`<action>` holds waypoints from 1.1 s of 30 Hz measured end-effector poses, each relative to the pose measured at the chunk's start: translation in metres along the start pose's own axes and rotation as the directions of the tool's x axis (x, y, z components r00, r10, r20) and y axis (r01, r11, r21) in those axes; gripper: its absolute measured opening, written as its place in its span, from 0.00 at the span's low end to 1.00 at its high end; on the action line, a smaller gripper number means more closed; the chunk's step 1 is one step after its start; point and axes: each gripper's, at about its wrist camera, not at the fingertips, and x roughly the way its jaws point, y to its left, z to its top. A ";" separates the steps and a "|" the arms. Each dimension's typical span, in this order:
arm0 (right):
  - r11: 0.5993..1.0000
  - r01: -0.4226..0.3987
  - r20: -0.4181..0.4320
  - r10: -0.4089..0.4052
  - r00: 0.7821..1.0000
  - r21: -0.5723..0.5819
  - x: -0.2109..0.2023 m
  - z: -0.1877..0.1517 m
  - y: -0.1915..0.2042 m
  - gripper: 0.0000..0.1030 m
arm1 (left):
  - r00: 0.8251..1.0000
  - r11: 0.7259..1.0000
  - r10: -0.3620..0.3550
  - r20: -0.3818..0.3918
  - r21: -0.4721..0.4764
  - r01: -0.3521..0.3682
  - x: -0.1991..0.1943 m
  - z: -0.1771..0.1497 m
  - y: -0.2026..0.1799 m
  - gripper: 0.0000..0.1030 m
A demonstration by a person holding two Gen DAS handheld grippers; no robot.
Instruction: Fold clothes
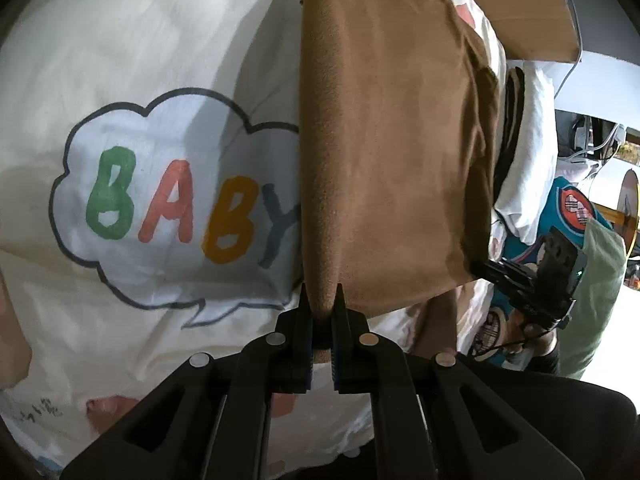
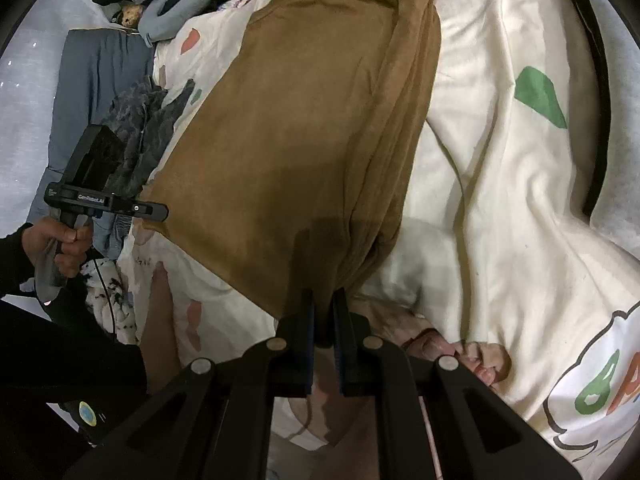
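Brown garment (image 1: 384, 152) lies stretched along a cream bedcover (image 1: 140, 40) printed with a cloud bubble reading "BABY" (image 1: 176, 208). Cloth is soft, suede-like, folded lengthwise; the doubled layers bunch along one long side, seen best in the right wrist view (image 2: 404, 120).

Left claw (image 1: 323, 304): jaws narrow, pinched on one near corner of the brown garment, fabric visible between the blue-edged pads. Right claw (image 2: 323, 308): jaws likewise narrow, clamped on the other near corner, where the gathered folds converge. The near edge is lifted slightly off the bedcover between the two grips; the far end rests flat.

In the right wrist view, the left claw's body appears at left, gripped by a hand (image 2: 68, 244) in a dark sleeve. In the left wrist view, the right claw's body (image 1: 532, 280) shows at the right edge of the garment.

Surroundings: cardboard box (image 1: 516, 4) beyond the far end; white folded cloth (image 1: 532, 152) and a teal patterned item (image 1: 560, 200) at right. Grey bedding (image 2: 100, 72) and dark crumpled clothing (image 2: 148, 128) beside the bedcover.
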 end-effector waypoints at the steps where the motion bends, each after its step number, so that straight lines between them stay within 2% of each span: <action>1: 1.000 0.005 -0.009 -0.005 1.000 0.000 0.001 -0.001 -0.001 0.08 | 1.000 1.000 -0.002 0.000 -0.004 0.002 0.003 0.000 0.002 0.05; 6: 0.999 0.032 -0.049 -0.031 0.998 0.008 0.006 -0.007 -0.009 0.10 | 1.000 1.000 0.000 -0.017 0.007 0.001 0.016 0.004 0.007 0.07; 13: 0.998 0.045 -0.030 -0.043 0.999 0.046 -0.011 -0.008 -0.019 0.10 | 0.999 1.000 0.031 -0.039 0.006 -0.031 0.007 0.005 0.007 0.12; 15: 0.997 0.042 -0.019 -0.041 0.999 0.058 -0.015 -0.007 -0.021 0.13 | 0.999 0.999 0.036 -0.038 -0.011 -0.037 0.002 0.004 0.008 0.12; 17: 0.997 0.043 -0.005 -0.043 0.999 0.062 -0.019 -0.005 -0.022 0.20 | 0.997 0.998 0.068 -0.031 -0.009 -0.068 -0.006 0.003 0.012 0.12; 20: 0.997 0.038 0.014 -0.039 0.999 0.066 -0.026 -0.001 -0.023 0.21 | 0.997 0.997 0.082 -0.014 0.002 -0.082 -0.018 0.001 0.020 0.15; 22: 0.997 0.035 0.025 -0.037 0.999 0.070 -0.030 0.002 -0.023 0.21 | 0.997 0.997 0.079 0.000 -0.003 -0.079 -0.024 0.002 0.023 0.43; 23: 0.997 0.034 0.031 -0.037 0.999 0.073 -0.032 0.003 -0.024 0.22 | 0.997 0.997 0.080 0.010 -0.002 -0.080 -0.028 0.001 0.025 0.67; 24: 0.996 0.034 0.036 -0.037 0.999 0.076 -0.033 0.004 -0.025 0.22 | 0.996 0.997 0.081 0.030 0.005 -0.081 -0.031 0.002 0.024 0.75; 27: 0.996 0.036 0.054 -0.041 0.998 0.085 -0.038 0.008 -0.026 0.30 | 0.998 0.999 0.051 0.043 0.005 -0.052 -0.043 0.008 0.028 0.75; 28: 0.996 0.036 0.061 -0.041 0.997 0.087 -0.040 0.009 -0.026 0.38 | 0.998 0.999 0.045 0.046 -0.004 -0.045 -0.044 0.011 0.030 0.75; 33: 0.995 0.031 0.095 -0.040 0.995 0.098 -0.047 0.017 -0.028 0.40 | 0.996 0.999 0.031 0.087 0.014 -0.032 -0.048 0.026 0.024 0.75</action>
